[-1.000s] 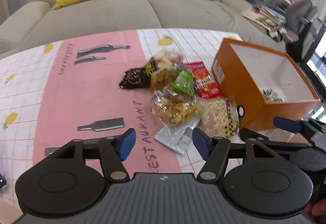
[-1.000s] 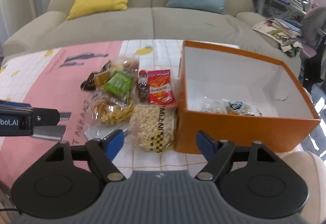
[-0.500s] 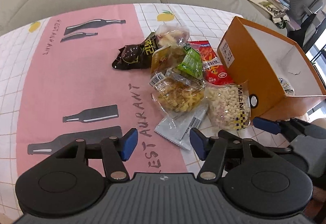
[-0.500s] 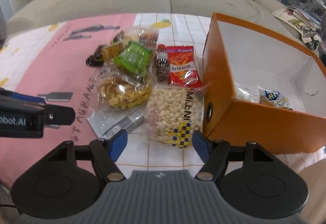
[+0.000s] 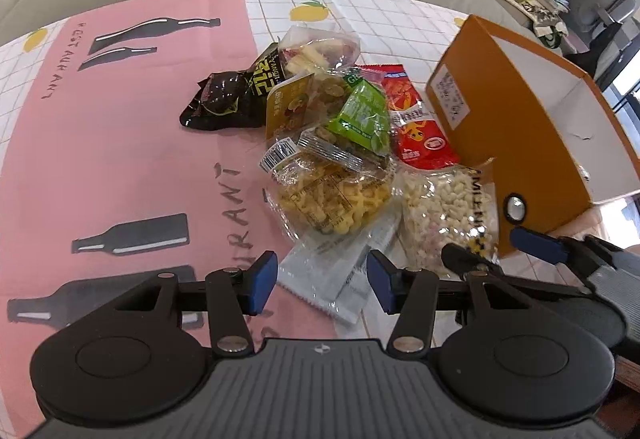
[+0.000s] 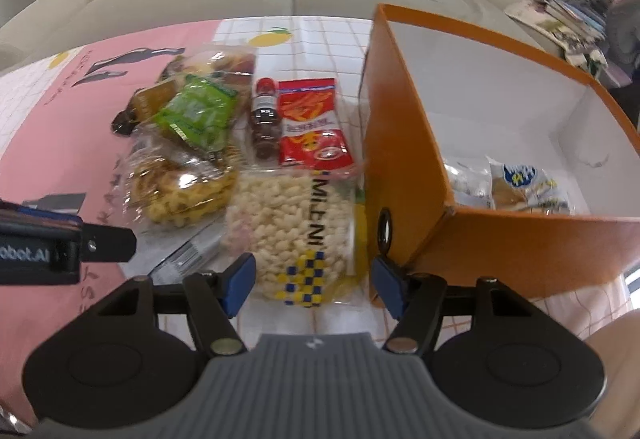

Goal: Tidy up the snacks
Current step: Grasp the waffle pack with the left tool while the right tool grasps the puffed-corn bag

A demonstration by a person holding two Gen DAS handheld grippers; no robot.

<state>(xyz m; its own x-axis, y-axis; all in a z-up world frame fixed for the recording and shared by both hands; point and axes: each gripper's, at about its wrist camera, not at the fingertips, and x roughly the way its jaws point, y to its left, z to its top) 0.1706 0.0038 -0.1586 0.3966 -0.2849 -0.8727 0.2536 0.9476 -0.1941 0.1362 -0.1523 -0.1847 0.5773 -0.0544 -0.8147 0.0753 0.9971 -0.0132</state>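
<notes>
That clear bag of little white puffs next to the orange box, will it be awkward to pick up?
Probably a bit. The clear bag of white puffs looks thin and crinkly, so it likely sags and may slip. Its loose puffed pieces suggest it is light but crushable. It lies flat against the orange box, so pushing would probably slide it, not roll it.

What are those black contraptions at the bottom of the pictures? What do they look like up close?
They are two matching hand-held grippers. The left gripper and the right gripper each have a grey ribbed body, two round black discs, black linkage bars with silver rivets, and blue fingertip pads. White lettering ending in "bot.AI" marks the left one's side. No cables or sleeves show.
</notes>
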